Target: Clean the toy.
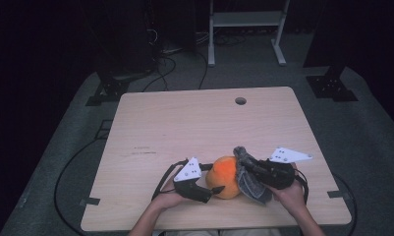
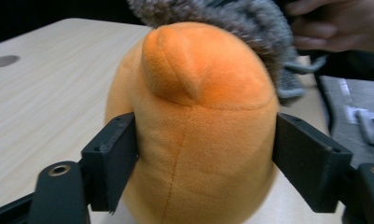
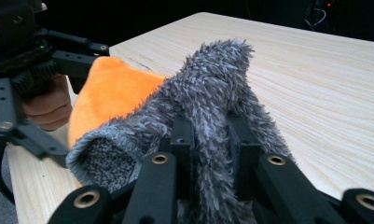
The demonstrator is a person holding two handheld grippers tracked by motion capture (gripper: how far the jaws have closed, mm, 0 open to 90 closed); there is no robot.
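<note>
Left gripper view: left tool [image 2: 203, 154] clamps plump orange plush [image 2: 198, 116]; right tool [image 3: 211, 140] pinches shaggy grey sock [image 3: 212, 88].

An orange plush toy [image 2: 198, 130] fills the middle of the frame, standing on the pale wooden desk [image 2: 49, 93]. The left claw [image 2: 205, 158] has one black jaw pressed against each of its flanks. A grey fuzzy sock [image 2: 250, 23] drapes over its top, and a hand [image 2: 338, 25] shows at upper right.

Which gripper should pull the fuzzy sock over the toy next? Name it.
Right. The right gripper is shut on the grey fuzzy sock, beside the orange plush toy that the left gripper clamps steady.
</note>
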